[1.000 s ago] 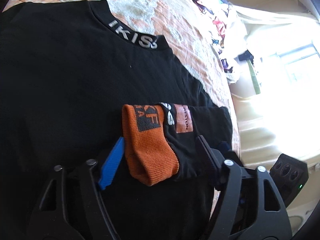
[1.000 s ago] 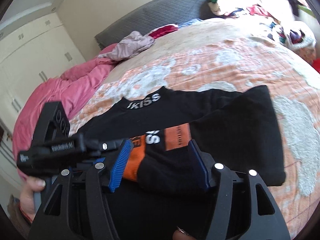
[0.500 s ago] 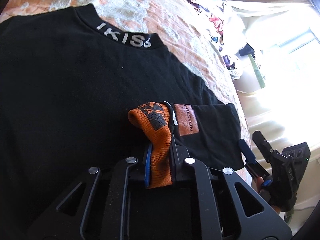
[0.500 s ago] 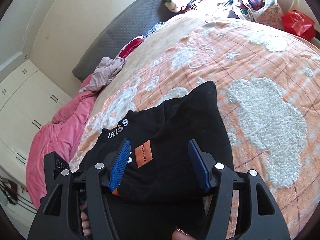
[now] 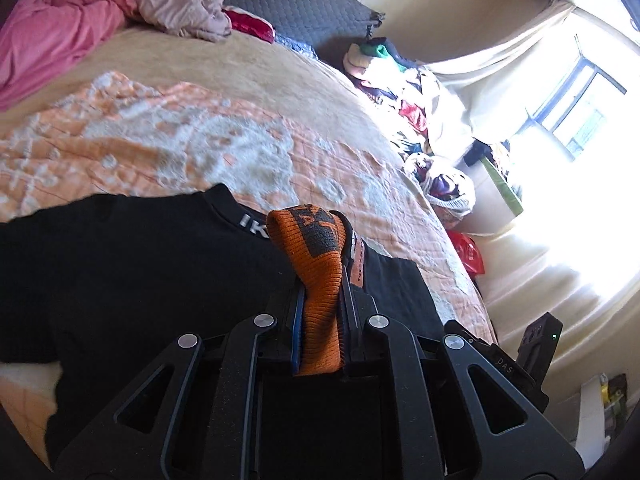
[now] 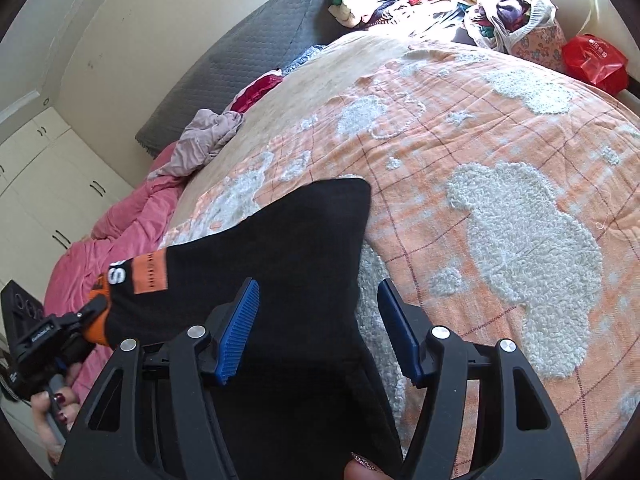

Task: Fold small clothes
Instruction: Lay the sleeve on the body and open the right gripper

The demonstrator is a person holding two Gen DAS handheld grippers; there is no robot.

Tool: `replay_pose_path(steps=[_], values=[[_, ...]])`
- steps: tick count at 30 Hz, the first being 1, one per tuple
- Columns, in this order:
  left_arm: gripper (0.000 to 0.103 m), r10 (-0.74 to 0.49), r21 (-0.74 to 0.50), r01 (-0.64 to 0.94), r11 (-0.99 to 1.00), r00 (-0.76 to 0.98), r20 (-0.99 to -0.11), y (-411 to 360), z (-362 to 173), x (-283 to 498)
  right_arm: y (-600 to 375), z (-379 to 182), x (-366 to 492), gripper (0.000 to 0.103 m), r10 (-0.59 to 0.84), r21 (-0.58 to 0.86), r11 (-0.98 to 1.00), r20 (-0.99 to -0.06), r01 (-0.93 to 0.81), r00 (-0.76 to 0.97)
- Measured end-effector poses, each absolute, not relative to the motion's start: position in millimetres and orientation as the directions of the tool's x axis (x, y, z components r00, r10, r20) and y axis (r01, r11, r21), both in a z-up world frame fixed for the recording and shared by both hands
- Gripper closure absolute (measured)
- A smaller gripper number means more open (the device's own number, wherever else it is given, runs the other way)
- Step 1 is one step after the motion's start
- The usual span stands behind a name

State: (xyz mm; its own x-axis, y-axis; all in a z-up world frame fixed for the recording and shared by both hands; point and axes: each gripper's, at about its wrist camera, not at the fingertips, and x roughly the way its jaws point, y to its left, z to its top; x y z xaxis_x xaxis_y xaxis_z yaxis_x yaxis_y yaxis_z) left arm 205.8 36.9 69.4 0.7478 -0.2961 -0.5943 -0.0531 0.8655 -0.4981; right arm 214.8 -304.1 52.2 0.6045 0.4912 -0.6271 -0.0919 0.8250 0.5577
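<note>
1. Two handheld grippers work over a black shirt (image 5: 132,264) that lies on the orange-and-white bedspread (image 6: 500,168).
2. The left gripper (image 5: 320,320) is clamped tight on the shirt's orange ribbed cuff (image 5: 316,256), which it holds raised just in front of the lettered black collar (image 5: 248,226).
3. The right gripper (image 6: 316,332) stands with its jaws apart; one blue pad (image 6: 238,332) sits over black sleeve fabric, the other over the bedspread beside the shirt, and neither pad presses the cloth.
4. Beyond the shirt, at the bed's far end, a pink quilt (image 5: 48,36) lies bunched against a grey headboard (image 6: 240,60).
</note>
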Motion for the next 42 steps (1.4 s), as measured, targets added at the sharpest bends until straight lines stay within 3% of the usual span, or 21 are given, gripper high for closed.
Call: replay_pose_path(steps=[21, 27, 29, 31, 37, 42], values=[[0.096, -0.231, -0.484, -0.158, 0.861, 0.726, -0.648, 82.9, 43.7, 173.4, -261.7, 54.3, 207.2, 0.039, 0.444, 0.413, 0.889, -0.67, -0.198, 0.595], [0.096, -0.199, -0.417, -0.151, 0.896, 0.705, -0.681, 72.1, 38.9, 178.8, -239.5, 53.9, 202.1, 0.038, 0.432, 0.338, 0.902, -0.686, -0.27, 0.586], [0.092, -0.189, -0.388, -0.147, 0.91, 0.687, -0.701, 67.1, 31.4, 183.0, -231.1, 51.5, 201.0, 0.038, 0.433, 0.318, 0.901, -0.696, -0.294, 0.573], [0.077, -0.172, -0.351, -0.147, 0.925, 0.662, -0.73, 62.7, 20.0, 187.3, -225.4, 48.4, 200.0, 0.038, 0.434, 0.306, 0.9, -0.707, -0.311, 0.559], [0.067, -0.114, -0.238, -0.158, 0.958, 0.555, -0.824, 55.1, -22.1, 193.1, -217.8, 34.4, 202.6, 0.034, 0.39, 0.262, 0.916, -0.761, -0.304, 0.518], [0.061, -0.097, -0.207, -0.141, 0.968, 0.55, -0.829, 50.2, -30.7, 189.0, -215.0, 25.9, 205.1, 0.034, 0.366, 0.235, 0.922, -0.787, -0.308, 0.496]])
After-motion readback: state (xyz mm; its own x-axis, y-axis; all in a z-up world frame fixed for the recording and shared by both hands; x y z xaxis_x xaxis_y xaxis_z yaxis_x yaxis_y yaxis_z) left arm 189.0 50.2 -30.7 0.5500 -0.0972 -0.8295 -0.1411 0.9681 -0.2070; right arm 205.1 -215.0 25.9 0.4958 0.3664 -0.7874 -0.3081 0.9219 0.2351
